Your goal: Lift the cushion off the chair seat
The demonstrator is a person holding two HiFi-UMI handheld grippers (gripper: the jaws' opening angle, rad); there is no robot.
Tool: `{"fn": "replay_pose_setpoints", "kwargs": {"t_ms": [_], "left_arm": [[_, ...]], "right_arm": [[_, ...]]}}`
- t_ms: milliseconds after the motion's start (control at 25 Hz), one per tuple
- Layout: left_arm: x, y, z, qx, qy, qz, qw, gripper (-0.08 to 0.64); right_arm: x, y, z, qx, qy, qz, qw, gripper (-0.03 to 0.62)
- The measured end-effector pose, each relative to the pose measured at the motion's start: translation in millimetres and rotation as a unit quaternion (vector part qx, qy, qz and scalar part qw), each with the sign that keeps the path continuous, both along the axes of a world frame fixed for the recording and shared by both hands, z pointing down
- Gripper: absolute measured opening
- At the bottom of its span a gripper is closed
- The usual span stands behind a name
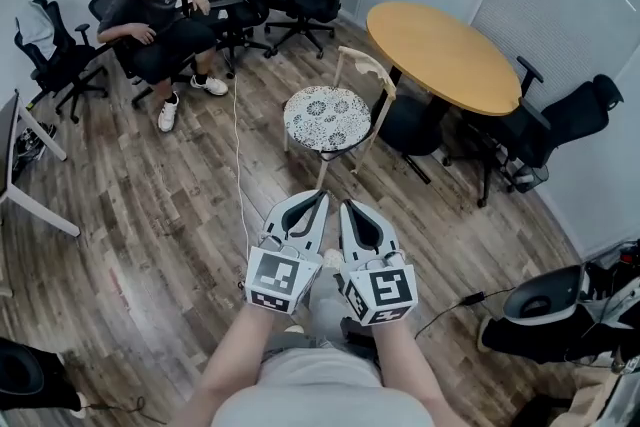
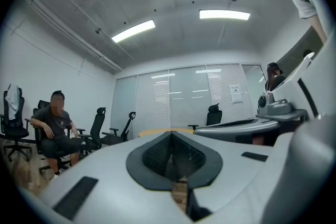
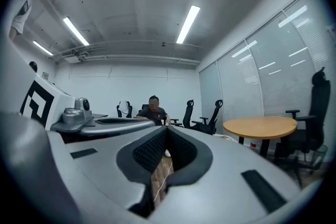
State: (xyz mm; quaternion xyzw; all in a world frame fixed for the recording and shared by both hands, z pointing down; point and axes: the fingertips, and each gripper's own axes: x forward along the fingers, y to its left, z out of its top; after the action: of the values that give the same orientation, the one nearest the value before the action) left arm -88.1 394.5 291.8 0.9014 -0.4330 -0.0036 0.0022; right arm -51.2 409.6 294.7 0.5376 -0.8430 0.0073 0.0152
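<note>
We hold the left gripper and right gripper level, side by side, fingers pressed together on nothing; this is the approach, by our reading; the patterned cushion lies ahead on the wooden chair seat, well apart from us, beside the round desk; next we must close in and spread the fingers; neither gripper view shows the cushion, so its edge is hard to judge.

Open floor before the chair
Bare wooden floor is seen up to the chair; its right side is crowded by the round table.
</note>
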Motion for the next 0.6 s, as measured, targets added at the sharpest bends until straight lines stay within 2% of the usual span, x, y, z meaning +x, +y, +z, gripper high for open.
{"fn": "replay_pose_setpoints", "kwargs": {"t_ms": [200,600], "left_arm": [[5,-37,8,-0.004,-0.007,-0.004,1.0,-0.003],[39,-136,18,-0.013,-0.009,-0.015,0.9998,-0.003]], "right_arm": [[4,-39,7,-0.003,-0.008,-0.006,1.0,0.025],[39,-138,17,-0.018,-0.02,-0.018,0.999,0.025]]}}
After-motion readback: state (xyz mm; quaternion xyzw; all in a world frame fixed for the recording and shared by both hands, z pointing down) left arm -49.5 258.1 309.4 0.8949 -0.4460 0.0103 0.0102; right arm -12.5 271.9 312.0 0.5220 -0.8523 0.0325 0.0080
